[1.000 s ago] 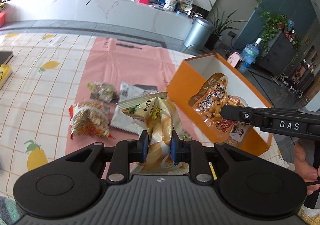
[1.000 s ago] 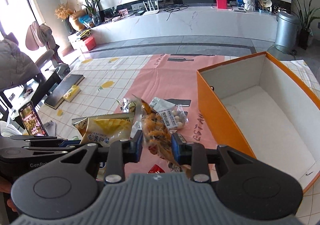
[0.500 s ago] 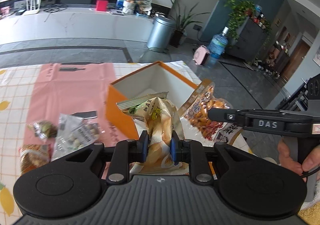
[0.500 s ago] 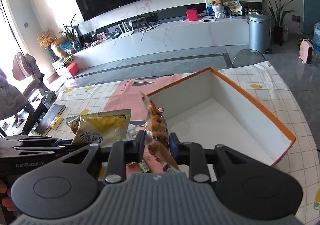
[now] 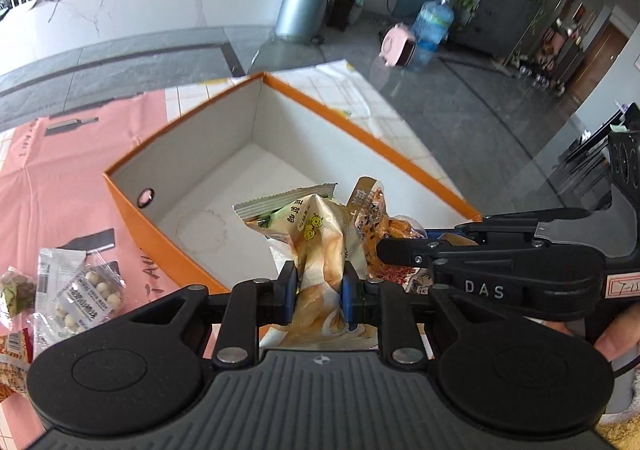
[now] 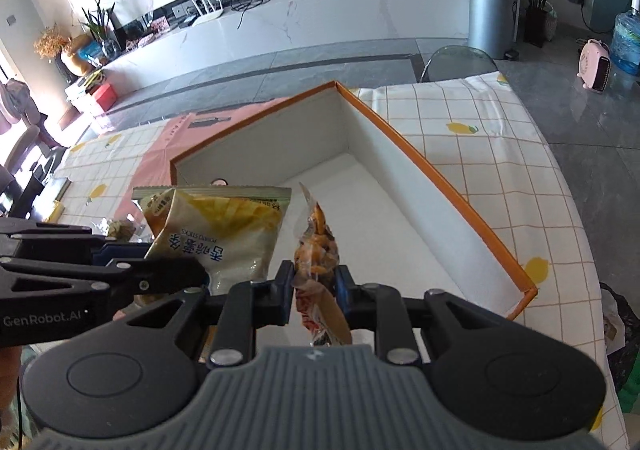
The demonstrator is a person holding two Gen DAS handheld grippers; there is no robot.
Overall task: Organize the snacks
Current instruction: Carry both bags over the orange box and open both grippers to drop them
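Note:
My left gripper (image 5: 318,290) is shut on a yellow potato-stick bag (image 5: 316,234) and holds it over the near end of the open orange box (image 5: 184,262). My right gripper (image 6: 314,290) is shut on a clear orange snack packet (image 6: 318,246), also above the box (image 6: 480,226), whose white inside holds nothing. The two grippers hang side by side: the right one (image 5: 404,252) shows in the left wrist view with its packet (image 5: 384,234), and the yellow bag (image 6: 224,238) shows in the right wrist view.
Several snack packets lie on the pink mat (image 5: 60,186) left of the box, among them a clear bag of white balls (image 5: 80,290) and a green packet (image 5: 16,286). The checked tablecloth (image 6: 500,154) ends at the table edge right of the box.
Both grippers have carried their packets right, from over the pink mat to above the box's near end. The loose snacks now lie far to the left.

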